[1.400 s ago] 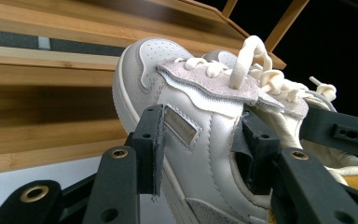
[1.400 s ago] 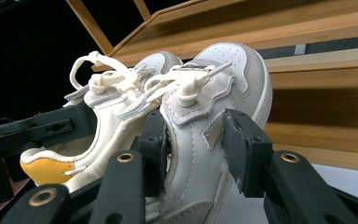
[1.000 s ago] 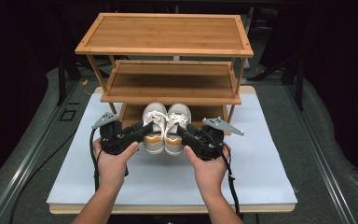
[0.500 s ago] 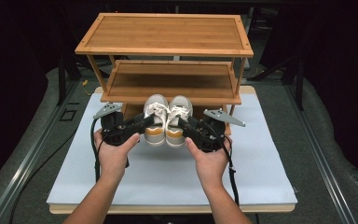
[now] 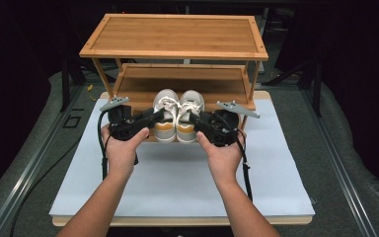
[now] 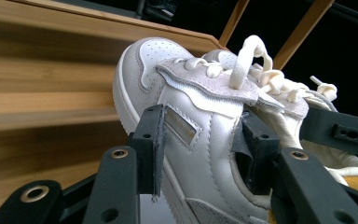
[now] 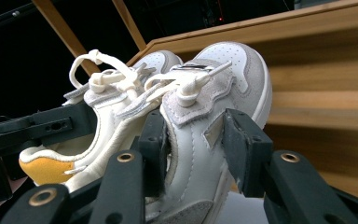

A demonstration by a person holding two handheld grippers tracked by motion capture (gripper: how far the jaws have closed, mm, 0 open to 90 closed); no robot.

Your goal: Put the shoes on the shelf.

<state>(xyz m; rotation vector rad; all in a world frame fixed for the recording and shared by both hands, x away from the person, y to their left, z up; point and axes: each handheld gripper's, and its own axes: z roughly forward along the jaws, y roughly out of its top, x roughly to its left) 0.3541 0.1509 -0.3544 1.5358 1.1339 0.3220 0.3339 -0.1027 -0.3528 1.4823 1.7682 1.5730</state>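
A pair of white sneakers with orange heel linings hangs side by side in front of a bamboo shoe rack (image 5: 177,34). My left gripper (image 5: 159,117) is shut on the left sneaker (image 5: 165,106), its pads pressing the outer side and the collar (image 6: 186,121). My right gripper (image 5: 193,119) is shut on the right sneaker (image 5: 191,104), clamping its side wall (image 7: 214,88). The toes point at the rack's middle shelf (image 5: 177,84), level with its front edge. The soles are off the white mat (image 5: 177,182).
The rack stands at the far end of the mat, with an upper shelf over the middle one and slanted legs (image 5: 103,76) on both sides. Grey carpet (image 5: 355,163) surrounds the table. Cables trail from both grippers along the forearms.
Both hands have risen and moved away from me toward the rack, carrying the sneakers from near the mat up to the front of the middle shelf.
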